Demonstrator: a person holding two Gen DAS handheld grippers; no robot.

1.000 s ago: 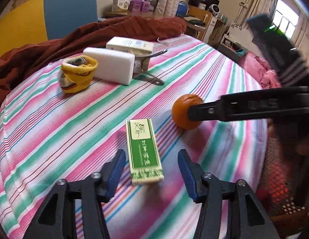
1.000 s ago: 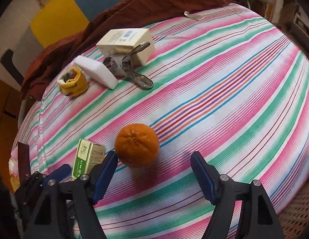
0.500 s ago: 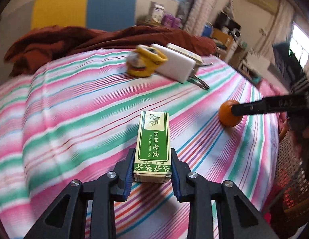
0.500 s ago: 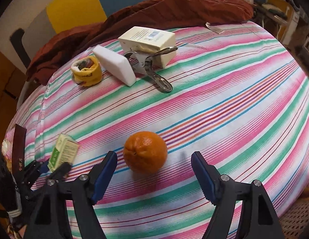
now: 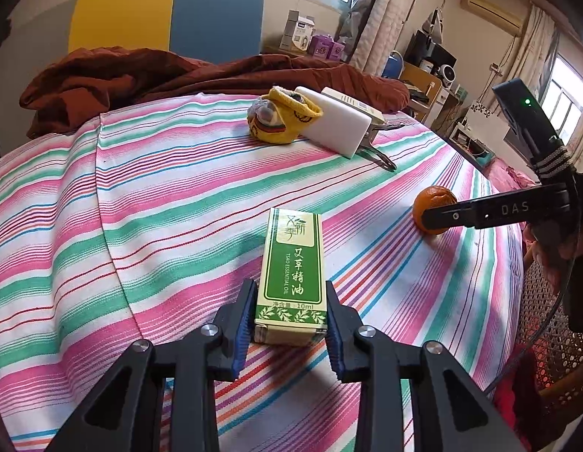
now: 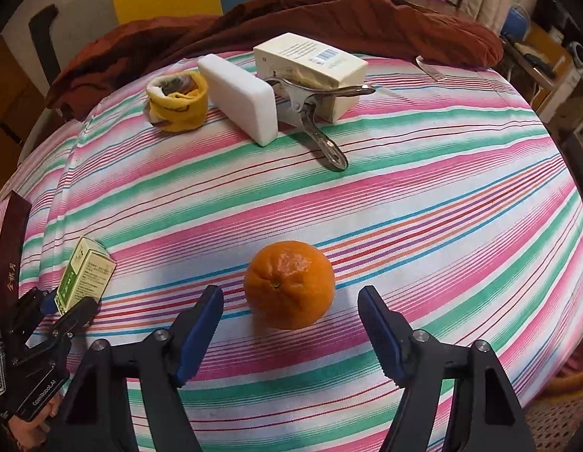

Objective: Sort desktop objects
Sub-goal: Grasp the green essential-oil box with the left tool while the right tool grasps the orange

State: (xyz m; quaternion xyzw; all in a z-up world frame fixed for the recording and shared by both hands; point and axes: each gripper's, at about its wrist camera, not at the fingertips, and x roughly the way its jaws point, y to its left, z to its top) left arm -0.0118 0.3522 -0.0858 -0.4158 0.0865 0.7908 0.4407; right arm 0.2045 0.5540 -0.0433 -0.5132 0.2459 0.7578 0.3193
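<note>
1. Left wrist view: left gripper (image 5: 290, 312) was clamped on the small green-and-cream cardboard oil box (image 5: 291, 275) lying on the striped cloth-covered worktop (image 5: 159, 226).
2. Right gripper (image 6: 291, 329) had just been narrowing, pads still clear either side of the round orange tangerine (image 6: 289, 284).

- A green-and-cream carton (image 5: 290, 275) lies on the striped cloth, near the camera; its face carries the Chinese characters 艾草精油, "TSAO ESSENTIAL OIL" running up the side, and "10ml" at the near end.
- The black finger of the right gripper (image 5: 460, 215), at the right beside an orange, bears the pale letters "DAS".
- A barcode shows on the far cream box (image 6: 310, 61); its small print cannot be read.
</note>
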